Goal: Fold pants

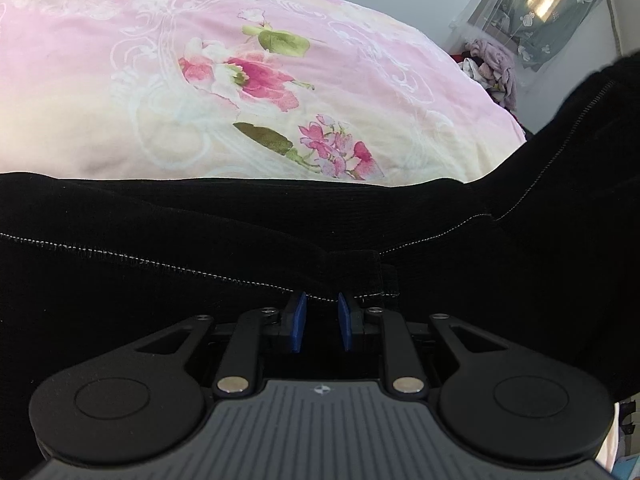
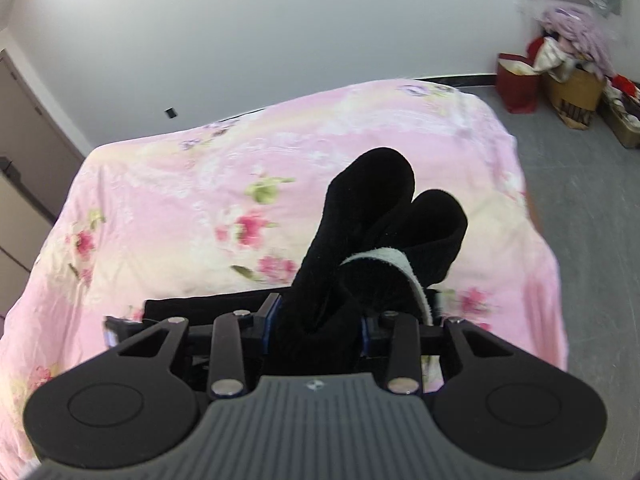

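a: which step are we on?

b: the lift-and-carry of a fold, i'd judge. the black pants (image 1: 280,240) lie across the near edge of the bed, on the pink floral bedspread (image 1: 160,100), and one end is raised: in the left wrist view the cloth climbs up toward the right, off the bed.

a: who has that raised end?

b: the right gripper (image 2: 316,324). its jaws pinch a thick bunch of the pants, with two rounded folds and a pale inner band sticking up out of them, held above the bed.

a: and the left gripper (image 1: 322,316)?

b: low at the white-stitched seam (image 1: 120,256). its blue pads (image 1: 299,322) stand a narrow gap apart with black cloth at their tips, but i cannot tell whether they truly clamp it.

a: what does the next move call for?

b: probably carrying the raised end over toward the part lying flat, keeping the bunch from slipping, while the left anchors the seam so the layers line up.

a: any containers?

b: far right, on the floor by the wall: a red bag (image 2: 516,84) and a brown box (image 2: 576,92), heaped with mixed clothes, a lilac fluffy piece (image 2: 576,36) on top. the contents lower down are too blurred to name.
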